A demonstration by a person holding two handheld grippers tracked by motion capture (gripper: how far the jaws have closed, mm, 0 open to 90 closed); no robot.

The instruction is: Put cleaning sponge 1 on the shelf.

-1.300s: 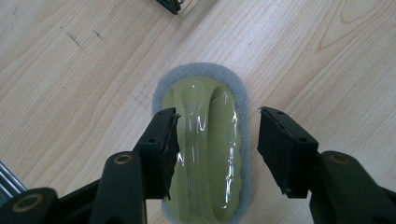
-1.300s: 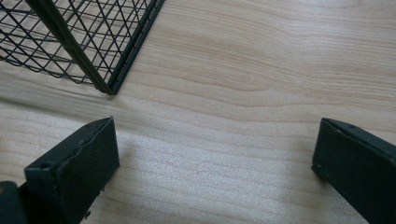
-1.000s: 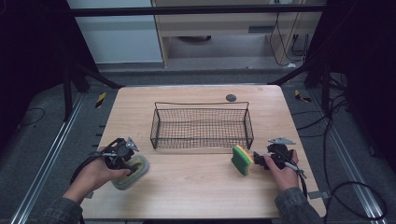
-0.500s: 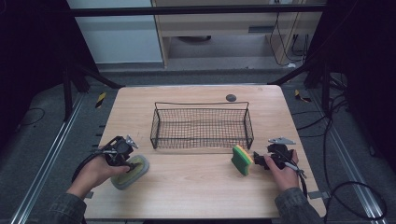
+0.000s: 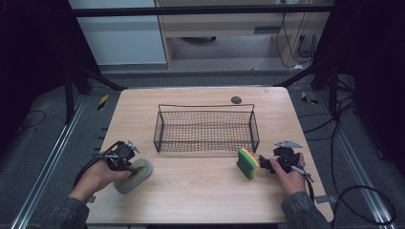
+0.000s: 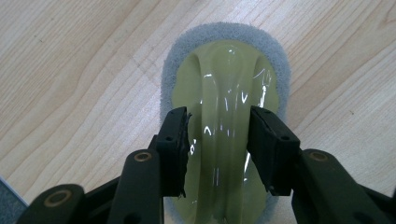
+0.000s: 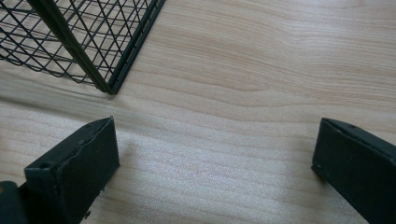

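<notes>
With the left hand-held gripper (image 6: pixel 218 135) just closing onto the scrubber's (image 6: pixel 224 116) glossy handle ridge but perhaps not yet gripping, and the right hand-held gripper (image 7: pixel 215 172) spread wide on nothing, the scrubber may slip free in front of the wire basket (image 5: pixel 206 129).

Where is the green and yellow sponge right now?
In the high view the green and yellow sponge stands on edge on the table's right side, between the wire basket and the right hand-held gripper.
</notes>
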